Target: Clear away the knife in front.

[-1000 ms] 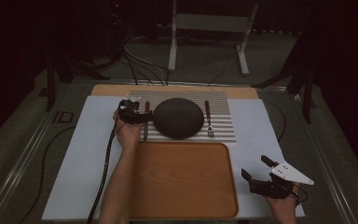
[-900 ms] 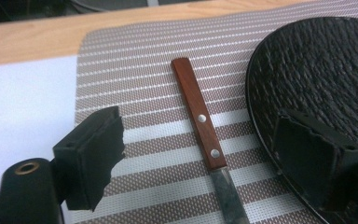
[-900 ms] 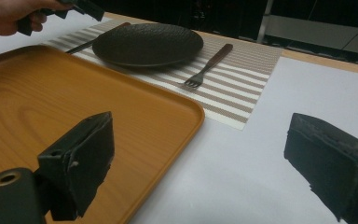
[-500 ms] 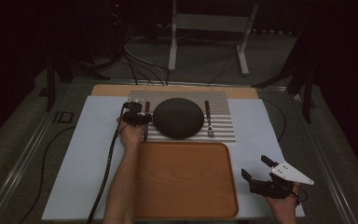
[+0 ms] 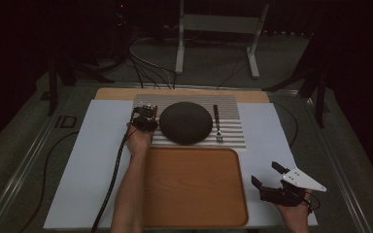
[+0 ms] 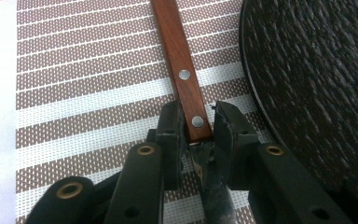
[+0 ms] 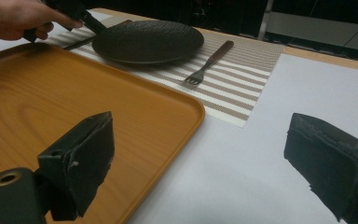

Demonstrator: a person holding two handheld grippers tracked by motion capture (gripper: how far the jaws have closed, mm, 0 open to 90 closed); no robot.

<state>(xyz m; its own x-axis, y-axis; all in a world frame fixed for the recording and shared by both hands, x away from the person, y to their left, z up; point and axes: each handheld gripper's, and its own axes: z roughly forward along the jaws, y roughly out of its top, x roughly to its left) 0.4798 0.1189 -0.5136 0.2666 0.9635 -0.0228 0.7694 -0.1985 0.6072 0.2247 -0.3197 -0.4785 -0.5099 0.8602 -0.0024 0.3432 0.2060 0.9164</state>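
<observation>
A knife with a brown riveted wooden handle (image 6: 182,70) lies on the striped placemat (image 5: 233,109), just left of the dark round plate (image 5: 185,122) (image 6: 317,79). My left gripper (image 5: 144,121) (image 6: 198,121) is shut on the handle's near end, where the blade starts. A fork (image 5: 217,126) (image 7: 209,60) with a wooden handle lies right of the plate. My right gripper (image 5: 264,173) (image 7: 200,154) hangs open over the white surface, right of the orange wooden tray (image 5: 194,189), with nothing between its jaws.
The tray (image 7: 51,93) sits in front of the placemat and holds nothing. A black cable (image 5: 111,179) trails from the left gripper along the forearm. The white surface (image 5: 87,160) stretches to both sides of the tray. A metal stand (image 5: 213,29) rises behind the table.
My left gripper has shifted slightly right, toward the plate, and settled onto the knife handle. The right gripper has stayed where it was.
</observation>
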